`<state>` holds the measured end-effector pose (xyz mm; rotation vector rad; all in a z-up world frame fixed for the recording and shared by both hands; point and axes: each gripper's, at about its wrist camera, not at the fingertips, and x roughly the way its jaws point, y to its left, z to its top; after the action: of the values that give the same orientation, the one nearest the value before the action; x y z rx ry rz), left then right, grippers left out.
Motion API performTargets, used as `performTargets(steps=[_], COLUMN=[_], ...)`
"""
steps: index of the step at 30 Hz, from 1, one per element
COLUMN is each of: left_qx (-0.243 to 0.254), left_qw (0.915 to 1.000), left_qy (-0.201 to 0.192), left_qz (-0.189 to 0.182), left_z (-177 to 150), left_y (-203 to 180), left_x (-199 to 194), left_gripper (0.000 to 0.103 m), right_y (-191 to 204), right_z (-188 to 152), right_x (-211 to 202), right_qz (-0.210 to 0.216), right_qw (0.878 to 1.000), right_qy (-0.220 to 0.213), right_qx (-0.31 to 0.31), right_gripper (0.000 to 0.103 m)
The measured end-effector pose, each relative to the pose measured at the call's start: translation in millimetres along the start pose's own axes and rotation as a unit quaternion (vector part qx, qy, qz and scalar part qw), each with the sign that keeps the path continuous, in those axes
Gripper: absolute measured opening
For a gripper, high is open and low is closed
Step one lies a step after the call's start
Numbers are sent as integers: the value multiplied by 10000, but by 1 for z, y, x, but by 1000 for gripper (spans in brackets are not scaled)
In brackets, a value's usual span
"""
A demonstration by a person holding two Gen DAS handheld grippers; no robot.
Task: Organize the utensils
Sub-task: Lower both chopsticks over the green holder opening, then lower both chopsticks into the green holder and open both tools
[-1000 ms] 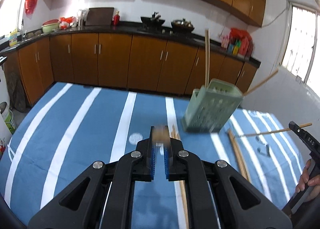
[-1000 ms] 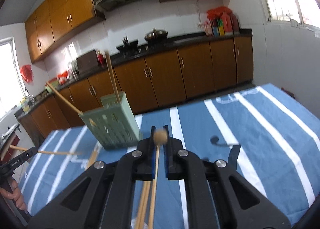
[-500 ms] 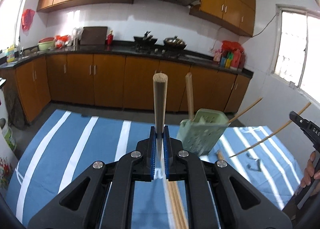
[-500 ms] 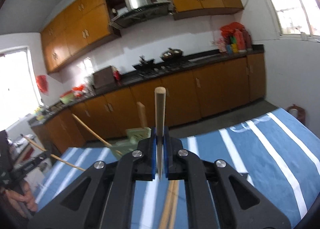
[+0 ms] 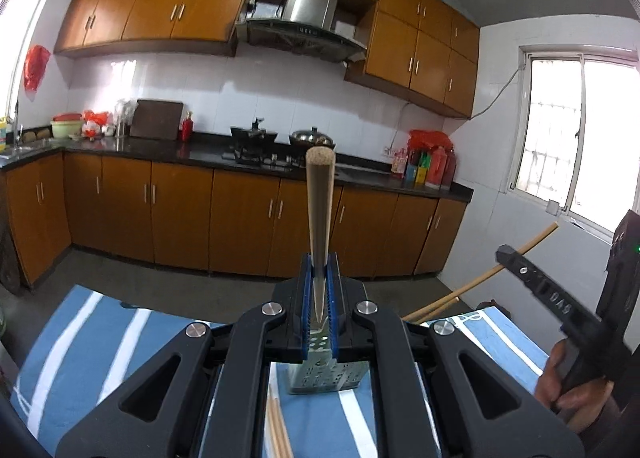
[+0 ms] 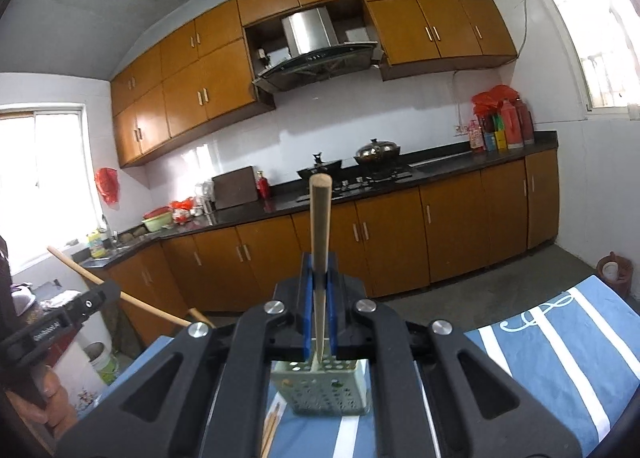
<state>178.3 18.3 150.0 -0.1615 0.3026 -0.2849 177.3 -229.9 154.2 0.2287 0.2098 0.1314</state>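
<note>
My left gripper [image 5: 320,298] is shut on a wooden chopstick [image 5: 320,210] that stands upright, its lower tip over the green perforated utensil holder [image 5: 326,376] just below the jaws. My right gripper [image 6: 319,306] is shut on another wooden chopstick [image 6: 320,226], also upright, its tip at the rim of the same holder [image 6: 320,390]. The right gripper also shows at the right of the left wrist view [image 5: 556,298], with its chopstick [image 5: 492,270] slanting. Loose chopsticks [image 5: 278,430] lie on the blue striped cloth beside the holder.
The table carries a blue cloth with white stripes [image 5: 88,342]. Behind it run brown kitchen cabinets and a dark counter [image 5: 200,154] with a stove and pots. A person's hand [image 5: 576,398] grips the right tool. Windows are at both sides.
Both grippers have lifted and tilted up, each bringing its chopstick upright. They have closed in over the green holder, which now sits directly below both jaws.
</note>
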Motion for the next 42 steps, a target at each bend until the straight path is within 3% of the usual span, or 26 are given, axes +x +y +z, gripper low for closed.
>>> performTargets(steps=[9, 21, 25, 28, 29, 31, 32, 33, 42], left_qx=[94, 90, 13, -6, -8, -19, -25, -23, -92], left_qw=[9978, 9937, 9937, 9940, 9942, 9948, 9953, 9956, 9977], left_qy=[656, 1113, 1119, 1094, 1076, 1017, 966, 927, 639], left_qz=[-17, 35, 57, 56, 54, 69, 81, 96, 202], left_z=[-25, -47, -45, -42, -42, -39, -37, -36, -24], left_y=[-8, -4, -3, -2, -3, -4, -4, -5, -2], left_x=[62, 86, 86, 83, 82, 78, 75, 73, 45], left_gripper=[7, 7, 8, 9, 11, 24, 34, 38, 38], right_y=[-19, -21, -23, -24, -23, -23, -23, -23, -29], right_z=[-20, -32, -31, -30, -29, -27, -25, -24, -21], right_x=[65, 87, 86, 82, 79, 74, 70, 65, 15], right_qz=[-30, 1, -10, -36, -51, -54, -55, -60, -263], right_qw=[9976, 9959, 9956, 9957, 9961, 9966, 9969, 9972, 9988], right_qy=[652, 878, 898, 874, 832, 774, 737, 692, 397], right_qx=[245, 210, 277, 297, 283, 276, 277, 273, 117], right_gripper=[7, 10, 11, 23, 26, 28, 29, 30, 37])
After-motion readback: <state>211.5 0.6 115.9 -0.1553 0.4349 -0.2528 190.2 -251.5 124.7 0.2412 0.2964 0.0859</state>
